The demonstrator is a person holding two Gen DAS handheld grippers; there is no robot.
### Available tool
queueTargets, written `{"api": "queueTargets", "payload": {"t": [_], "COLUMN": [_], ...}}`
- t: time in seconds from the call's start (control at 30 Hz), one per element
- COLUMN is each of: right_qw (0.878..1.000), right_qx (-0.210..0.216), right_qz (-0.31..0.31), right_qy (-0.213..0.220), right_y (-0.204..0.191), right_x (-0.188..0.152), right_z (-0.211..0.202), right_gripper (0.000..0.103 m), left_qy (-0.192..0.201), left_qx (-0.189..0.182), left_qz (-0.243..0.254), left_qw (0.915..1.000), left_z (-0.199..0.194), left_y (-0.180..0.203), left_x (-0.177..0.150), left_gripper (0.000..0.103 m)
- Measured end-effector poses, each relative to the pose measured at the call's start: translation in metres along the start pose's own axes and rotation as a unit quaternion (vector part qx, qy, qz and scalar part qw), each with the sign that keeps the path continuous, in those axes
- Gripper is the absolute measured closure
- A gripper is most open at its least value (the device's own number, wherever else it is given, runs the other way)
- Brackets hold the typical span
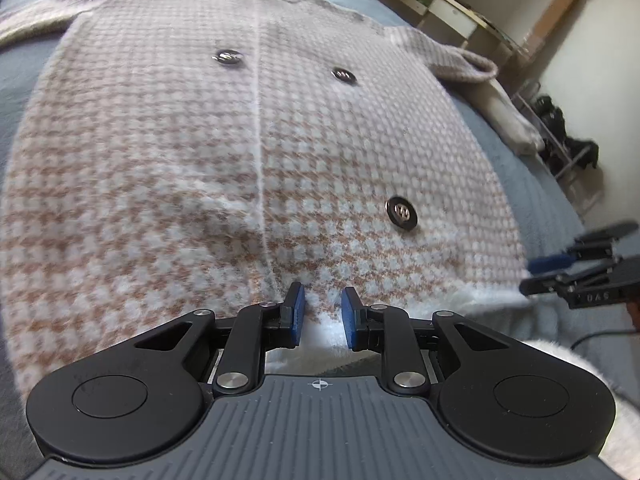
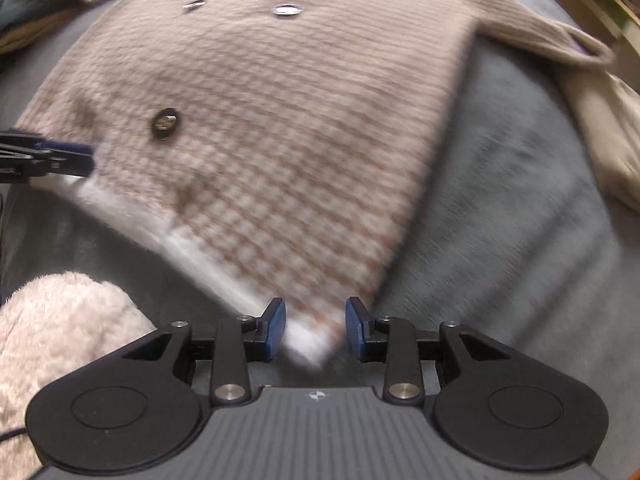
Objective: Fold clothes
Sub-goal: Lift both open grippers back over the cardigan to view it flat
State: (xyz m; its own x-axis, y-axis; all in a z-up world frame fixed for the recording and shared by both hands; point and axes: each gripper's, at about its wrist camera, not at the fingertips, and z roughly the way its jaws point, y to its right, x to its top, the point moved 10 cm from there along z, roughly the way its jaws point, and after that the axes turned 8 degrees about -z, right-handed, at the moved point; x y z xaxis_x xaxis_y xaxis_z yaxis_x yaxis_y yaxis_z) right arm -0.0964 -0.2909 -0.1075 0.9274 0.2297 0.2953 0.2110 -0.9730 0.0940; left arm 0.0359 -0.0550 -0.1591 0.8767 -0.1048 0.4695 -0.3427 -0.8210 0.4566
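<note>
Left wrist view: your left gripper (image 1: 322,316) sits at the hem of the cardigan (image 1: 240,140), near the middle seam, pads a narrow gap apart with white hem trim between them; nothing clamped that I can see.
Cardigan: lies spread flat, front up, on the grey-blue blanket (image 1: 532,184), three dark buttons (image 1: 401,213) showing, both sleeves out to the sides at the far end.
Why there: hem edge is the natural grab line for a bottom-up fold, judging by the placement.
Only this view: the seam, the shelf (image 1: 440,4) and room wall, plus your right gripper (image 1: 568,268) off the cardigan's right hem corner.
Right wrist view: right gripper (image 2: 316,328) straddles the cardigan's (image 2: 280,120) near corner, pads somewhat apart, corner trim lying in the gap; not pinched, though blur makes contact hard to call.
Only this view: the fluffy pink cloth (image 2: 60,340) low left, bare blanket (image 2: 500,200) right of the cardigan, and your left gripper's tip (image 2: 64,158) at the hem.
Stage: flat, unfolded cardigan with both grippers at the hem fits lining up a hem grab.
</note>
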Motion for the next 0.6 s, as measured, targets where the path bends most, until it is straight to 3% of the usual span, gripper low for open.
{"api": "queueTargets", "payload": {"t": [0.1,0.2,0.27,0.5,0.6], "right_qw": [0.999,0.995,0.993,0.993,0.992], "right_qx": [-0.003,0.005,0.011,0.036,0.05], "right_qz": [0.039,0.082,0.094,0.049,0.053], "right_qy": [0.026,0.058,0.075,0.106,0.108], "right_y": [0.012,0.019,0.018,-0.017,-0.017], "right_x": [-0.002,0.009,0.025,0.085,0.093], "right_z": [-0.02,-0.032,-0.03,-0.01,0.008], "right_gripper": [0.068,0.067,0.067,0.067,0.067], "left_qy": [0.045,0.074,0.085,0.061,0.071], "left_qx": [0.019,0.02,0.031,0.009,0.003], "left_qz": [-0.02,-0.064,-0.056,-0.004,0.004], "left_qw": [0.9986,0.995,0.9943,0.9981,0.9975], "left_z": [-0.024,-0.041,-0.047,-0.02,-0.003], "left_y": [-0.012,-0.025,-0.023,0.02,0.029], "left_x": [0.015,0.031,0.041,0.045,0.044], "left_gripper": [0.069,0.069,0.069,0.069,0.07]}}
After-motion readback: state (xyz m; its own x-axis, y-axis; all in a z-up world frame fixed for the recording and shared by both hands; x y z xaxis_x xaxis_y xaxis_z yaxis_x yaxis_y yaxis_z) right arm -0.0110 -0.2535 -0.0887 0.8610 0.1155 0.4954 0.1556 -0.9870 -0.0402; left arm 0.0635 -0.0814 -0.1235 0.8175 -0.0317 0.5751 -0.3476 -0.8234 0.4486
